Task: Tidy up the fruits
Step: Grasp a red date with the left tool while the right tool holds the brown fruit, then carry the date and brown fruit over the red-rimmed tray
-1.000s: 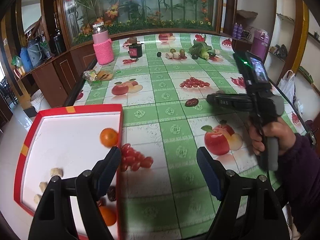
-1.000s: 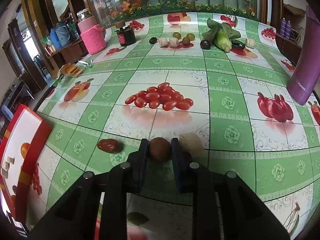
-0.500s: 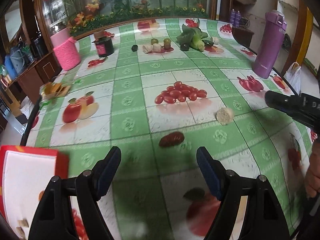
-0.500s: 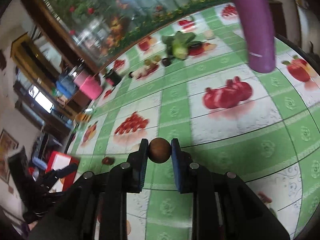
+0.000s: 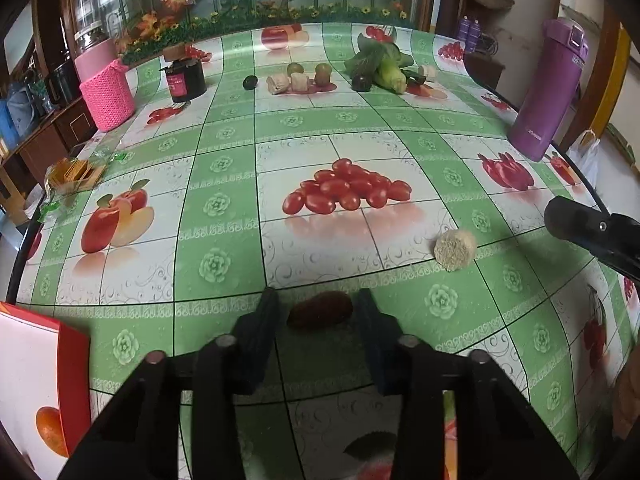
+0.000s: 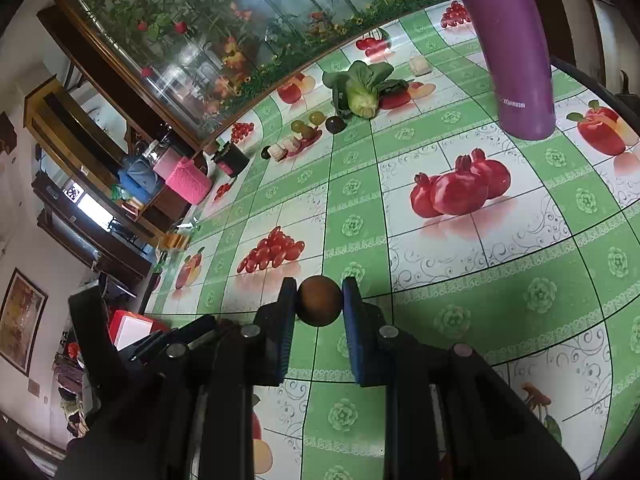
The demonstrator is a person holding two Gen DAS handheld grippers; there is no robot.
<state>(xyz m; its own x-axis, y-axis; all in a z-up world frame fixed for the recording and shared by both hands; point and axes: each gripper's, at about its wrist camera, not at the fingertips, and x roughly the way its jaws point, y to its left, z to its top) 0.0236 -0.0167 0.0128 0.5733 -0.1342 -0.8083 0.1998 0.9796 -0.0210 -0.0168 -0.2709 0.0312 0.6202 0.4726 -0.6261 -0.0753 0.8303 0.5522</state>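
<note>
Straddling a dark red date [image 5: 320, 315] on the counter [image 5: 224, 240], the left hand-held gripper [image 5: 318, 314] now has its jaws open on either side of the fruit, with a gap visible on each side, where half a second ago it hung back with the date well ahead of it and, a second ago, hovered over the red tray [image 5: 74, 354]. That tray sits at the lower left edge of the left wrist view, with an orange [image 5: 50, 430] showing inside it. I judge the left side has gone from dropping off to lining up its next pick; closing the jaws is what remains.

Further right on the counter lies a pale, rough-surfaced round piece [image 5: 455, 250], not yet collected and near the right gripper's dark tip at the frame edge.

The right hand-held gripper [image 6: 319, 306] is clamped on a small round brown fruit [image 6: 319, 306], held clear above the counter, as it was in the two earlier views, though the camera has swung so the purple flask [image 6: 516, 52] looms close. This fruit likely heads to the tray next.
</note>
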